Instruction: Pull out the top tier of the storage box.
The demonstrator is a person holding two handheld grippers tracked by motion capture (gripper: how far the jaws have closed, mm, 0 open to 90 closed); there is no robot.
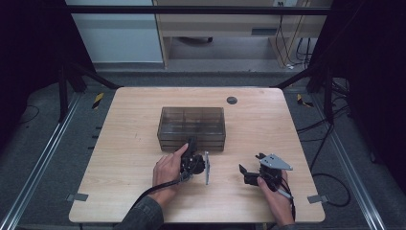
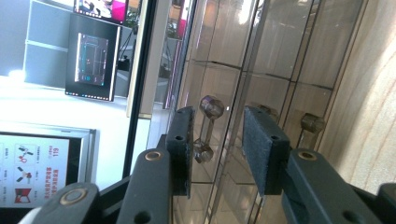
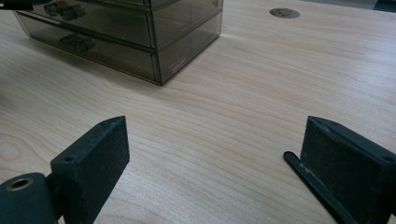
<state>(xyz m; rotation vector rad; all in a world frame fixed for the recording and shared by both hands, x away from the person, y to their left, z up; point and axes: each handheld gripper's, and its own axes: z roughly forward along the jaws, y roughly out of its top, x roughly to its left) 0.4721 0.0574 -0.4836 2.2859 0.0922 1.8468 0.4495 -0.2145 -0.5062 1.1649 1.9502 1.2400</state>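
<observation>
Drawers of a smoked transparent plastic drawer cabinet (image 1: 191, 125) stood at the centre of the high view, on a light wooden table (image 1: 124, 143), a little above the middle of the frame. The cabinet's front faced the lower edge of the picture, where the person's forearms entered.

At that front, the left gripper (image 1: 192, 145) was turned on its side and held against the cabinet, just below centre in the high view, with the left hand (image 1: 168, 168) wrapped around its body. Seen in the left gripper view, a small metal dumbbell-shaped drawer handle (image 2: 208, 128) lay at mid-frame between the two black jaws, close to the left-hand pad; the jaws stood narrowed around it, but a gap showed on the right-hand side, and whether either pad pressed on the handle could not be told. A second handle (image 2: 312, 123) showed at the right of that frame, on the neighbouring drawer.

Lower right in the high view, the right gripper (image 1: 250, 173) rested low over the table, well apart from the cabinet, held by the right hand (image 1: 277, 191). Its jaws stood wide with nothing between them, bare wood showing across the middle of the right gripper view, and the cabinet in that frame's upper left.

A round dark grommet (image 1: 231, 100) sat in the tabletop beyond the cabinet, upper right of centre in the high view.
</observation>
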